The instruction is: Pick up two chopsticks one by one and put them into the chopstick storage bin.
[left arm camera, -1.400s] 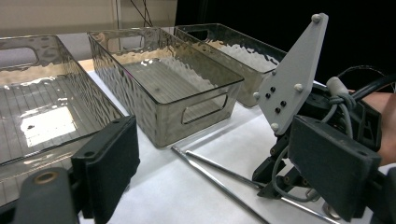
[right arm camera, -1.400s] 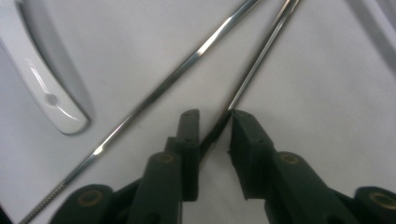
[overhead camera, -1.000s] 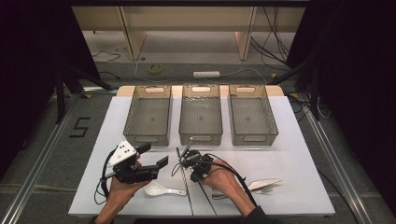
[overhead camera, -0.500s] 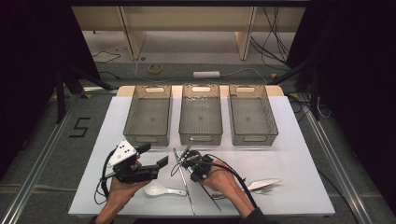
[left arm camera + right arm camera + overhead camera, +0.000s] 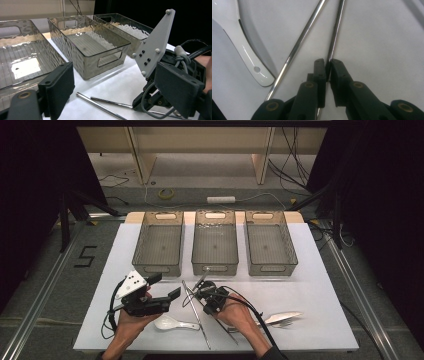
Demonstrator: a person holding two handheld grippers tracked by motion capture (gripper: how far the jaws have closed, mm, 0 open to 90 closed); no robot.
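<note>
Near the table's [image 5: 320,270] front edge, bare white surface separates your grippers from the three bins [image 5: 215,247]. Your right gripper [image 5: 327,65], pointing down, has just been closing on one metal chopstick [image 5: 335,32]; your left gripper [image 5: 165,287] hovers open.

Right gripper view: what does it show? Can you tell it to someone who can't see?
The right gripper has its two black jaws pinched shut on a thin metal chopstick lying on the white table. A second chopstick slants beside it, and the handle of a white spoon lies at the left.
</note>
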